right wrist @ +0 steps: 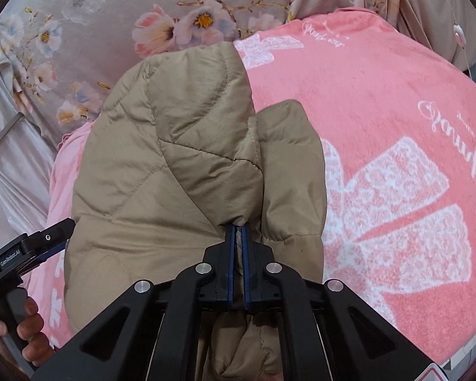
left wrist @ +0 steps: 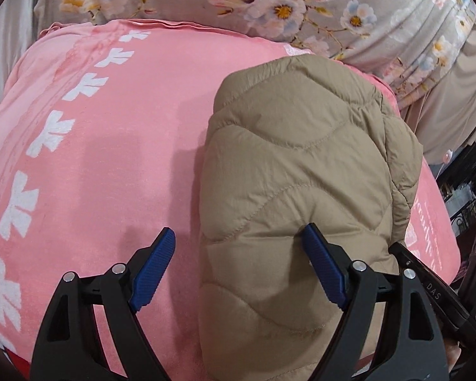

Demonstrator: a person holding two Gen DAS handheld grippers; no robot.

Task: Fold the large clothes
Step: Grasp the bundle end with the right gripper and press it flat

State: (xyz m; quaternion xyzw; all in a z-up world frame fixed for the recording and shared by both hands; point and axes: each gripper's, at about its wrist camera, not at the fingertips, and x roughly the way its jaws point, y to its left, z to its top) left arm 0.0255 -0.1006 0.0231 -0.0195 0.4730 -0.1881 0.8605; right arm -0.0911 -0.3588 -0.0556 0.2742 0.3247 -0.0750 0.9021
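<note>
A tan quilted jacket lies folded in a bundle on a pink towel. My left gripper is open, its jaws wide apart over the jacket's left edge; its right pad rests against the fabric and the left pad is over the towel. In the right wrist view the jacket fills the centre. My right gripper is shut on a fold of the jacket at its near edge. The left gripper's body shows at the left of that view, held by a hand.
The pink towel with white bow prints covers the bed. A grey floral bedsheet lies behind it and also shows in the right wrist view. Dark furniture stands at the right edge.
</note>
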